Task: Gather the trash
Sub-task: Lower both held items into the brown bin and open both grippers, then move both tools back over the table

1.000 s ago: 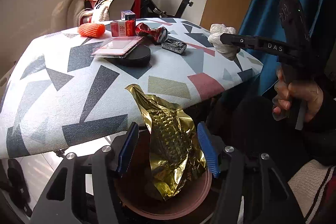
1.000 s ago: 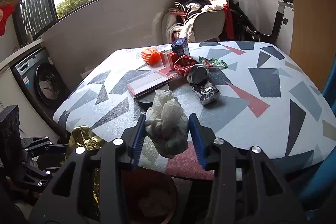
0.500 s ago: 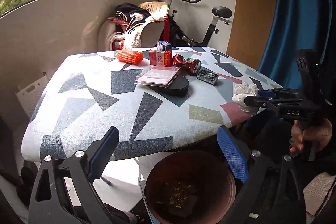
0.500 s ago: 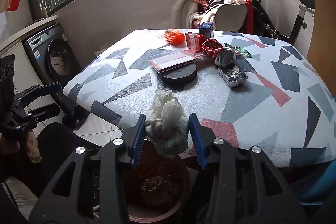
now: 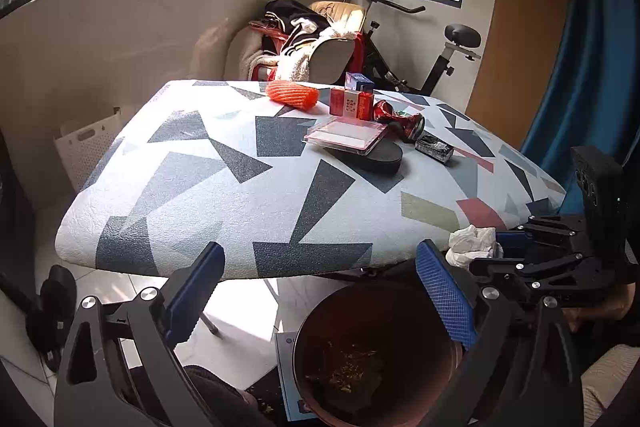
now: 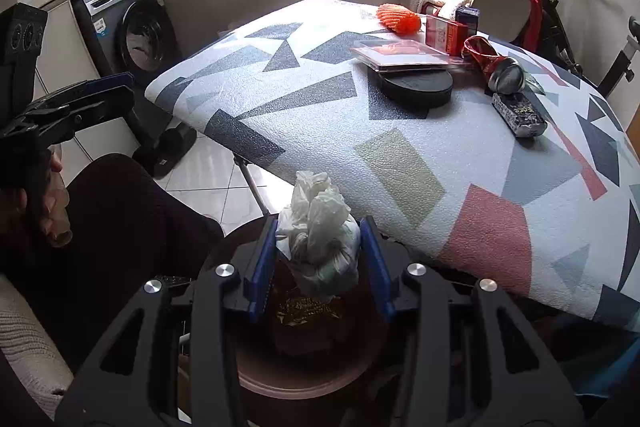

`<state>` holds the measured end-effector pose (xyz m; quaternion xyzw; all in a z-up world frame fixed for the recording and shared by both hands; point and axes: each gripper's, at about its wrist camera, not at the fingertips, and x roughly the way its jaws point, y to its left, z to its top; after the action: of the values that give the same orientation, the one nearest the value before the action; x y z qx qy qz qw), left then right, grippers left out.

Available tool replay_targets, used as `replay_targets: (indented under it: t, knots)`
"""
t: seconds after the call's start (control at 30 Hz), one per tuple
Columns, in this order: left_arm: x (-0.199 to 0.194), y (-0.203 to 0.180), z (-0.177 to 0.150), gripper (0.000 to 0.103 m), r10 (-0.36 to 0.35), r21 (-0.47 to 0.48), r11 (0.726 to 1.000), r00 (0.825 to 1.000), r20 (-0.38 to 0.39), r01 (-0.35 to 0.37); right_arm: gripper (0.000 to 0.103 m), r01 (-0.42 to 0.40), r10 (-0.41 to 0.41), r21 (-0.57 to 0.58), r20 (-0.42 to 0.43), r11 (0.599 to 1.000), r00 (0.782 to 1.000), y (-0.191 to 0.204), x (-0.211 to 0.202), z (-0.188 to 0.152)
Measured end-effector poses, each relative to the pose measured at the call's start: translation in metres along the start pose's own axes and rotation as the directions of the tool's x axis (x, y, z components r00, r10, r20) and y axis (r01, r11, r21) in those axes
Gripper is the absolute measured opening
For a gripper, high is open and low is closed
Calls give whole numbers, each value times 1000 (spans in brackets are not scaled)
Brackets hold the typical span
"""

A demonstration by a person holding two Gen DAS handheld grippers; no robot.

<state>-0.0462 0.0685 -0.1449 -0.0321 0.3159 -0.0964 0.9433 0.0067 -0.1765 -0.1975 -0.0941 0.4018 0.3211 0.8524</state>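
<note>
My right gripper (image 6: 318, 267) is shut on a crumpled white tissue wad (image 6: 318, 235) and holds it over the brown trash bin (image 6: 304, 383); the wad also shows in the left wrist view (image 5: 472, 245). My left gripper (image 5: 320, 291) is open and empty above the bin (image 5: 304, 339), whose bottom holds the gold foil wrapper (image 5: 344, 371). On the patterned table (image 5: 200, 163) lie a crushed red can (image 5: 404, 121), a silver wrapper (image 5: 434, 149), an orange net (image 5: 292, 94) and red boxes (image 5: 351, 103).
A clear case on a black disc (image 5: 360, 143) sits mid-table. A washing machine (image 6: 132, 31) stands at left, a chair with clothes (image 5: 312, 43) and an exercise bike (image 5: 436, 59) behind the table. A blue curtain (image 5: 592, 67) hangs at right.
My left gripper opened and dropped the gold foil wrapper into the bin, then drew back. My right gripper carried the tissue wad from over the table down to above the bin.
</note>
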Motion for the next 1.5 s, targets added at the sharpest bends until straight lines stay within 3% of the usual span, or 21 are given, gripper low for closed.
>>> replay_targets:
  t: [0.2,0.4,0.47,0.5,0.53,0.63,0.9,1.5]
  knots:
    - [8,5,-1,94,16,-40,999,1000,-25,-17,44,-4,3,-28,-36,1000,999,7,14,-2]
    - [11,2,-2,94,20,-20,1000,999,-39,-21,46,9,-10,-30,-37,1000,999,8,16,-2]
    - [11,1,-2,94,20,-16,1000,999,-38,-21,58,25,-25,-21,-35,999,999,6,15,-2]
    - [11,1,-2,94,20,-15,1000,999,-39,-21,76,44,-44,-14,-26,999,999,5,15,-1]
    - [11,1,-2,94,20,-16,1000,999,-39,-20,87,60,-60,-6,-11,998,998,3,12,-1]
    - [10,1,-3,94,16,-16,1000,999,-34,-17,97,66,-67,37,18,997,998,-7,7,2]
    - [12,-1,-2,94,21,-4,1000,999,-39,-21,97,104,-110,167,30,980,993,-35,4,2]
    - [18,1,-4,94,23,-5,1000,998,-62,-23,97,107,-113,190,22,976,993,-40,6,0]
